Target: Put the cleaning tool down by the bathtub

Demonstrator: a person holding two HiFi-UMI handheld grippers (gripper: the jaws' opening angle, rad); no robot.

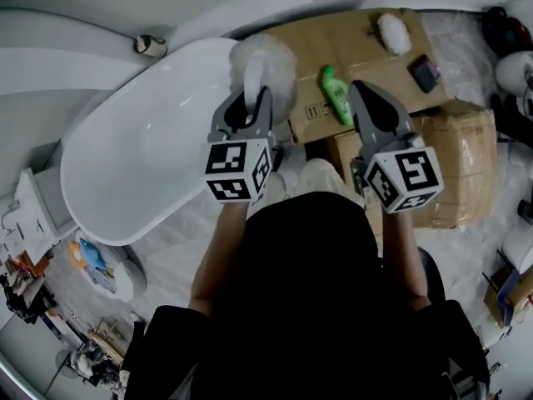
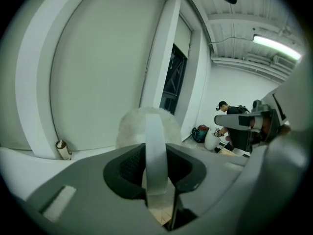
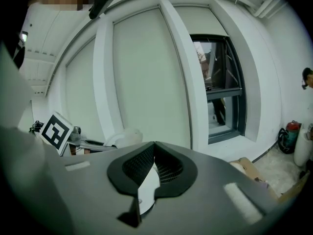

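Head view puts the white fluffy cleaning tool with its flat white handle [image 1: 265, 61] at 12 o'clock in the frame. It is raised off the floor, and its woolly head hangs over the rim of the white oval bathtub [image 1: 141, 165] at that tub's 2 o'clock end. The left gripper [image 1: 250, 107] holds the tool. In the left gripper view the two dark pads are clamped on the flat handle [image 2: 155, 151] at a middling width, and the fluffy head rises beyond them. The right gripper [image 1: 364, 90] is at 1 o'clock. In its own view the jaws meet at the tips with nothing between them.

The task looks barely begun. The tool is gripped and close to the tub, but it has not been set down. It has yet to be lowered to the pale, plastic-covered floor [image 1: 183, 248] beside the tub, and the handle then released.

A flattened brown cardboard sheet [image 1: 358, 40] lies just beside the tub at 1 o'clock. On it are a green plastic bottle [image 1: 336, 94], a second white fluffy pad [image 1: 391, 33] and a small dark flat object [image 1: 425, 73]. A taped brown cardboard box [image 1: 454, 157] sits at 3 o'clock. The strip of bare floor between tub and cardboard looks narrow, so the cardboard edge and the bottle are what the tool would most likely bump on the way down.
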